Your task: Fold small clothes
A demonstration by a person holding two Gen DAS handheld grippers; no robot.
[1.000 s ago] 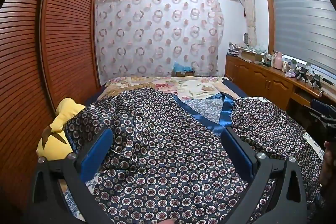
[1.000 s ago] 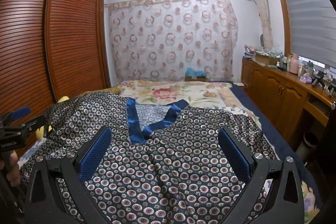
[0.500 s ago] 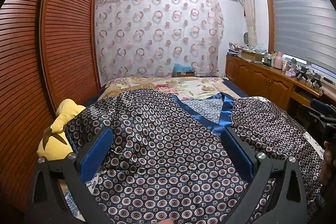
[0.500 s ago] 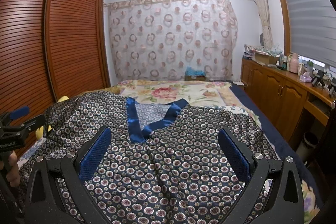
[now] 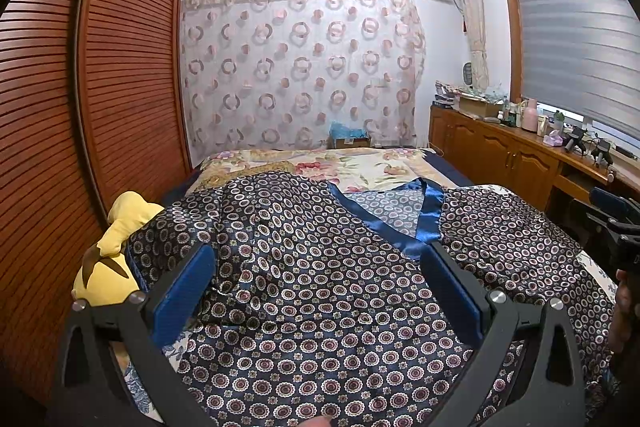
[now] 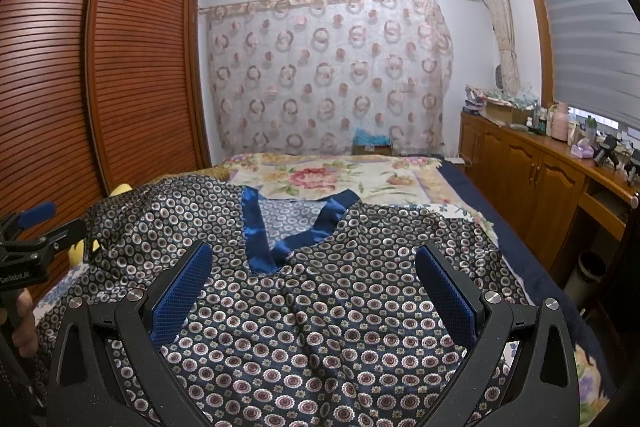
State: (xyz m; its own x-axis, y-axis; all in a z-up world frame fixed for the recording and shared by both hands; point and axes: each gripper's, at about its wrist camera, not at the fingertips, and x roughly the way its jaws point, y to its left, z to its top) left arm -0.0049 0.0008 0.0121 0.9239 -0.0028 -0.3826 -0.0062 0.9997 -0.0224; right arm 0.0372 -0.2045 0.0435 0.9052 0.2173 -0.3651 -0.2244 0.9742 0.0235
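A dark satin garment [image 5: 320, 291] [image 6: 320, 315] printed with small rings lies spread on the bed, its blue V-neck band [image 5: 416, 223] [image 6: 260, 239] pointing away from me. My left gripper [image 5: 320, 263] hovers open over the garment's left half with nothing between its blue pads. Over the right half my right gripper [image 6: 314, 259] also stands open and holds nothing. The right gripper's tip [image 5: 612, 203] shows at the right edge of the left wrist view; the left gripper's tip [image 6: 36, 215] and a hand [image 6: 24, 323] show at the left edge of the right wrist view.
A floral bedspread [image 5: 348, 167] [image 6: 340, 175] covers the bed beyond the garment. A yellow plush toy [image 5: 108, 259] lies at the bed's left edge against the louvred wardrobe [image 5: 80, 107]. A wooden cabinet [image 6: 532, 175] with clutter runs along the right wall, with a narrow gap beside the bed.
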